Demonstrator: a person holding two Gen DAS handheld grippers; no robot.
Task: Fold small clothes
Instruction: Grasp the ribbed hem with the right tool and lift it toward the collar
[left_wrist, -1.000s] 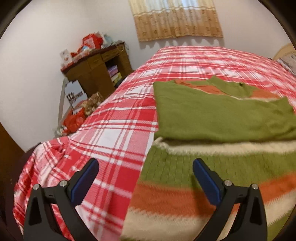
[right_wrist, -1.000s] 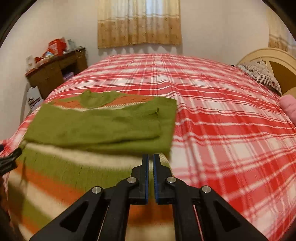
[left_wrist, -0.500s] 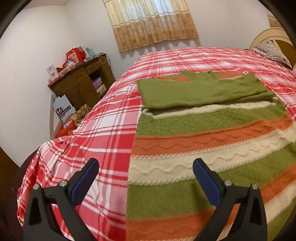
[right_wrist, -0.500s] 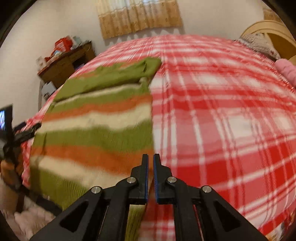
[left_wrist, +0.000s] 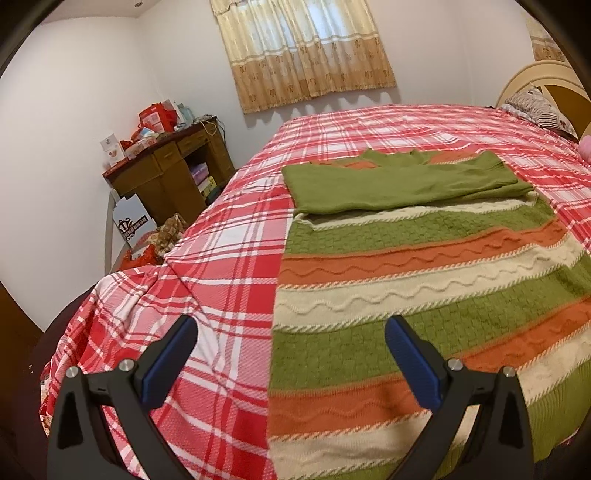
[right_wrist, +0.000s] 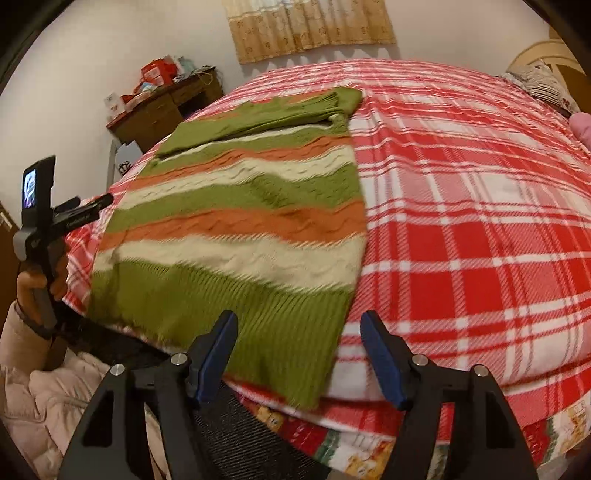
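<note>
1. The sweater (left_wrist: 424, 295) lies flat on the bed (left_wrist: 229, 266), its hem at the near edge and slightly over it, and its collar end toward the far side. Its green sleeves (left_wrist: 399, 184) are folded across the chest.
2. It is a thick knit in green, orange and cream stripes. I judge it soft, floppy and fairly light. It should grip well rather than slip, but it will stretch and sag if lifted by one point.
3. The best holds look like the two hem corners, one for each hand-held gripper, pinching both layers of the ribbed band.
4. The left hand-held gripper (left_wrist: 288, 362) stands wide with nothing between its pads, above the sweater's left edge near the hem.
5. The right hand-held gripper (right_wrist: 299, 354) has just been opening. It now stands fairly wide and empty, above the right hem corner (right_wrist: 325, 332).
6. The left view shows the folded sleeves and the knit pattern sharply, but cuts off the hem.
7. The right view shows the whole hem, the bed's near edge and the person's hand (right_wrist: 37, 280) holding the left tool. It is blurred.
</note>
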